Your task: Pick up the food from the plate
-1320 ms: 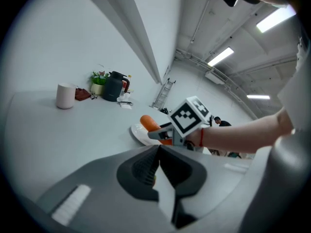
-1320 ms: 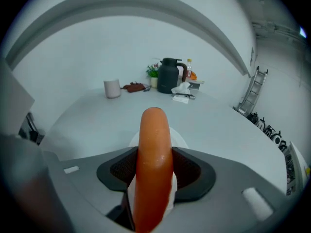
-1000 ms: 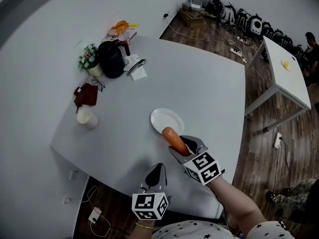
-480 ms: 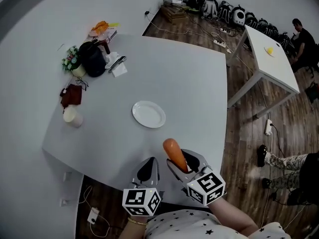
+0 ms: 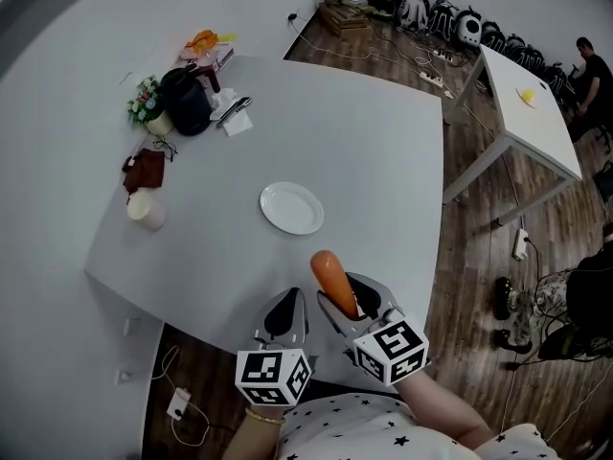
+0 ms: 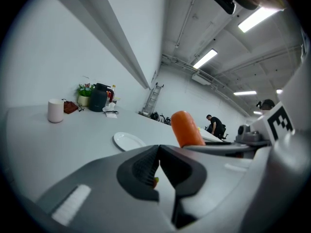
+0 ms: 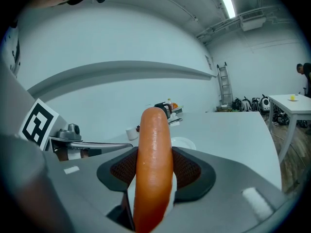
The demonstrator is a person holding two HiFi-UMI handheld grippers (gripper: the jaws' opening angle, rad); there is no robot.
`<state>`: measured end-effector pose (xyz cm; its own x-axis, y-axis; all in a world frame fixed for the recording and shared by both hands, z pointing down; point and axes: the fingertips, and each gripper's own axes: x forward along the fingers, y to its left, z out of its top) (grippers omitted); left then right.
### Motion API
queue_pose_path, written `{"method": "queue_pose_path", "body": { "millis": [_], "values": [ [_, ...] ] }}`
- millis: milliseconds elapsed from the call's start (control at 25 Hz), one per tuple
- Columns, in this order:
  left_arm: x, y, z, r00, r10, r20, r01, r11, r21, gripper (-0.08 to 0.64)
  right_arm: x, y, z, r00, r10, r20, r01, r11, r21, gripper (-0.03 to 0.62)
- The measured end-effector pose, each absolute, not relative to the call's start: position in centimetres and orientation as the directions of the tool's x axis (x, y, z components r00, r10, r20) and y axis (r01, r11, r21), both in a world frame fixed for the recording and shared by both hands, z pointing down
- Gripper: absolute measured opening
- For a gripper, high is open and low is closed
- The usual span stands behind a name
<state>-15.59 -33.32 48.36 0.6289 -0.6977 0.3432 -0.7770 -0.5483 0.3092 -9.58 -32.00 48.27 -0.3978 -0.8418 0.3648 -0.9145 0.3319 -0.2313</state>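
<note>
Right tool gripping orange sausage above surface edge; left tool hovering closed alongside; plate lying farther ahead.

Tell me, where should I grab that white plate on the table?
Probably the plate by its near rim. It lies flat on the table, so only the thin edge offers a pinch: come in low from your side, one finger above, one slid underneath.

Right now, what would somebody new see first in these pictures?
The shiny orange sausage jumps out: the right claw is shut on it, near the close edge of the table. Behind it, a white plate sits bare in the middle of the table.
</note>
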Motion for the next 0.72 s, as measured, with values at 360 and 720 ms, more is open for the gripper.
{"method": "queue_pose_path", "body": {
  "millis": [360, 720],
  "values": [
    [-15.76, -33.49, 48.32, 0.621, -0.701, 0.351, -0.783, -0.543, 0.303, 0.008, -9.44, -32.05, 48.29, -0.389, -0.849, 0.358, -0.918, 0.321, -0.234, 0.213],
    [-15.85, -33.24, 48.34, 0.629, -0.693, 0.354, -0.777, -0.547, 0.310, 0.008, -9.65, -31.84, 47.76, -0.380, -0.859, 0.344, -0.921, 0.315, -0.229, 0.213]
  ]
}}
